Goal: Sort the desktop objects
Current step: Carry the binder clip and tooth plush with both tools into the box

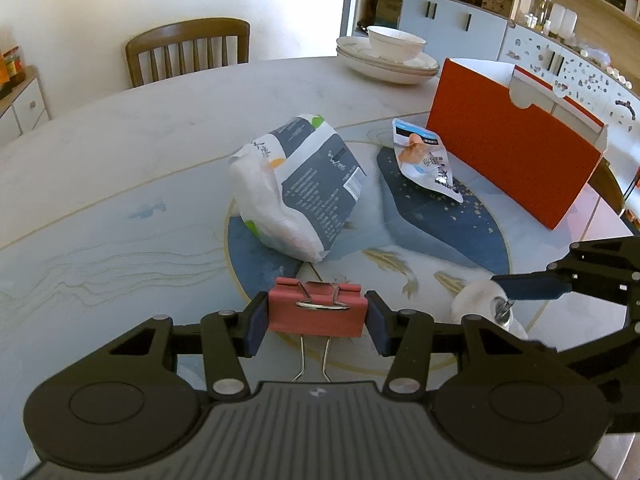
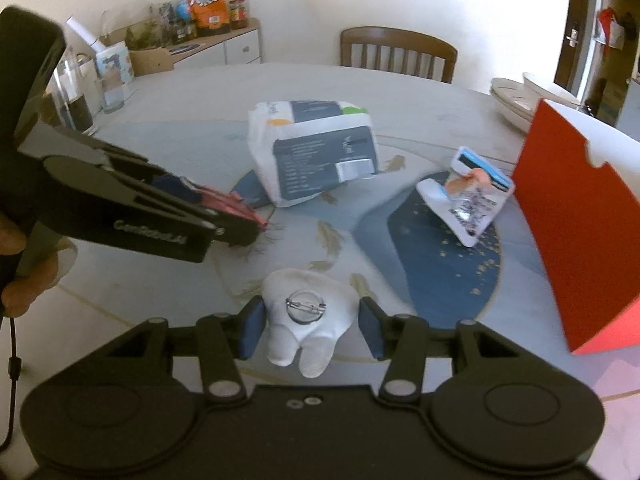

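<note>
Left gripper (image 1: 316, 320) fingers are clamping a red binder clip (image 1: 317, 312) from both sides, low centre of the left wrist view; its wire handles are pointing back toward the camera. Right gripper (image 2: 311, 322) fingers are sitting against both sides of a white tooth-shaped plush badge (image 2: 310, 324), pin back facing up, low centre of the right wrist view. The same badge (image 1: 482, 304) is showing at lower right in the left view.

Beyond both, mid-frame on the table (image 1: 120, 152): a large white and grey bag (image 1: 298, 184) is lying ahead of the clip, and a small snack packet (image 1: 426, 158) is leaning just beside an upright red box (image 1: 508, 152) at right. Stacked plates and a bowl (image 1: 388, 54) are sitting at the far edge, with a wooden chair (image 1: 188, 50) behind, upper left.
</note>
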Motion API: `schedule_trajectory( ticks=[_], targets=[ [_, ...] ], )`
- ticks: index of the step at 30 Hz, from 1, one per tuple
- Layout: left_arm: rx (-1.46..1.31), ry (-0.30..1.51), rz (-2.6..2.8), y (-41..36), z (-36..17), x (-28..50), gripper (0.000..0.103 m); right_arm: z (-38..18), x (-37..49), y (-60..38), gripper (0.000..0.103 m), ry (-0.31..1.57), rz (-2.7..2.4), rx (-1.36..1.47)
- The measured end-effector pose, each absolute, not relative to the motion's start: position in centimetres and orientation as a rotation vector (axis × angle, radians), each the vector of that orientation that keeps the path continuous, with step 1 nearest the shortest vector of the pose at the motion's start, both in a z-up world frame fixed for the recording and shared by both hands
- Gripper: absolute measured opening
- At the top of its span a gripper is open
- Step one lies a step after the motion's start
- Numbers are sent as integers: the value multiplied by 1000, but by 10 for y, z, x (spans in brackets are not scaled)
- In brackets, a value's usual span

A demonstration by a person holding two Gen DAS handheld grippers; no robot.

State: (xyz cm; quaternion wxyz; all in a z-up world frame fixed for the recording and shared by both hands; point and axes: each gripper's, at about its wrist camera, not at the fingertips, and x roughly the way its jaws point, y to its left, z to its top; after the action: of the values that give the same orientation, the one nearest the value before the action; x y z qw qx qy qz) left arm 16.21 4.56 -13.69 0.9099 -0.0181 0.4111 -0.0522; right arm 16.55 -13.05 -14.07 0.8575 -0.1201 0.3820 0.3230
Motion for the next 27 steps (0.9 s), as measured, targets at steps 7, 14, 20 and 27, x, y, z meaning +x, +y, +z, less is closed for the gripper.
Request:
schedule_trajectory(
  ticks=[7, 14, 20, 27],
  targets=[
    [-35, 844, -108, 33, -130, 153, 50, -133, 166, -146, 49, 789, 669, -224],
    [-55, 855, -103, 16, -123, 149, 50, -125, 168, -164, 49, 785, 674, -201],
    [-80, 852, -92, -1, -111, 146, 50, -112, 174, -184, 49, 770, 667, -191],
    [-71, 807, -110, -29, -85, 150, 50, -86, 185, -216, 49, 741, 661, -158]
  ],
)
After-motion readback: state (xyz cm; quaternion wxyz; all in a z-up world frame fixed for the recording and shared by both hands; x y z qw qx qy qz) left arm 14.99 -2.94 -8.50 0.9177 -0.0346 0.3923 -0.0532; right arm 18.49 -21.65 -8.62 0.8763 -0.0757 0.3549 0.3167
